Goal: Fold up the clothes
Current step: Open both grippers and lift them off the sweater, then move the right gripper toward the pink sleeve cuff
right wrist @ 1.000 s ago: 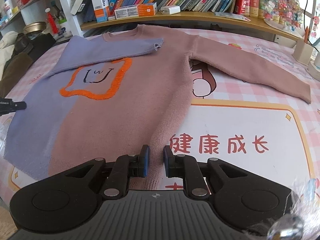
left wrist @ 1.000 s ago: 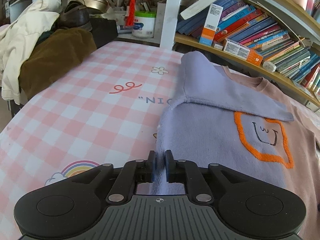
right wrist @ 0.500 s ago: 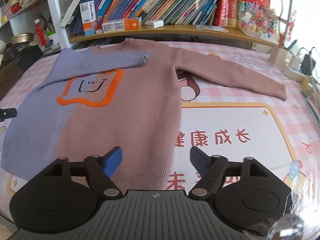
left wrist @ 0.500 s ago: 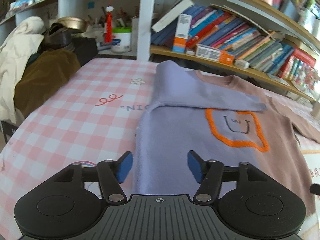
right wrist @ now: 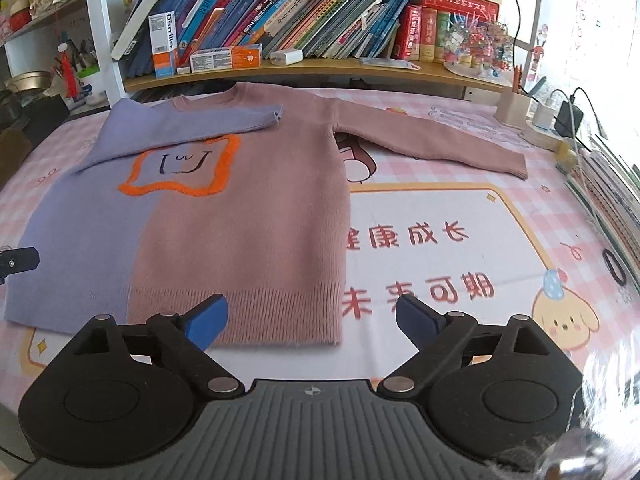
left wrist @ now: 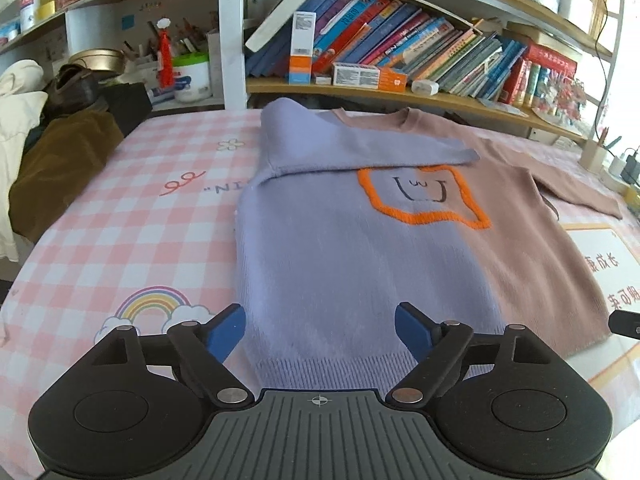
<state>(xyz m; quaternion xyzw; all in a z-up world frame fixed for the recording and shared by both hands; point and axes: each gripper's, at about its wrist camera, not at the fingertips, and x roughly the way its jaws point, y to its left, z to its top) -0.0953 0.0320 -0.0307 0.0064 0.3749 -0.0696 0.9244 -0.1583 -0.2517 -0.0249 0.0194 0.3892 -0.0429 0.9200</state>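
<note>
**Both grippers let go of the hem, pull back**

Released! A sec ago both sets of jaws were pinched on the bottom edge of the sweater point(right wrist: 240, 216); now the left gripper point(left wrist: 319, 330) and right gripper point(right wrist: 311, 318) are spread wide, holding nothing, backed off just short of the ribbed hem point(right wrist: 248, 312). Looks like that grip was to tug the body flat & square, since the knit now lies smooth w/ no visible bunching.

Where's the garment? Flat, front up, on the pink checked tablecloth point(left wrist: 132, 232), neck toward the bookshelf point(right wrist: 304, 64). Lilac half on the left, dusty-pink half on the right, orange-outlined face patch point(left wrist: 424, 196) on the chest. Lilac sleeve point(left wrist: 360, 148) is already folded across the chest, cuff ending near the collar. Pink sleeve point(right wrist: 432, 144) is spread out to the right on the cloth, not yet folded.

My read: early-to-mid task. Next prob the pink sleeve goes across to match, so the right gripper needs the cuff. Risk: soft knit may drag & undo the lilac fold if the body gets pulled.
</note>
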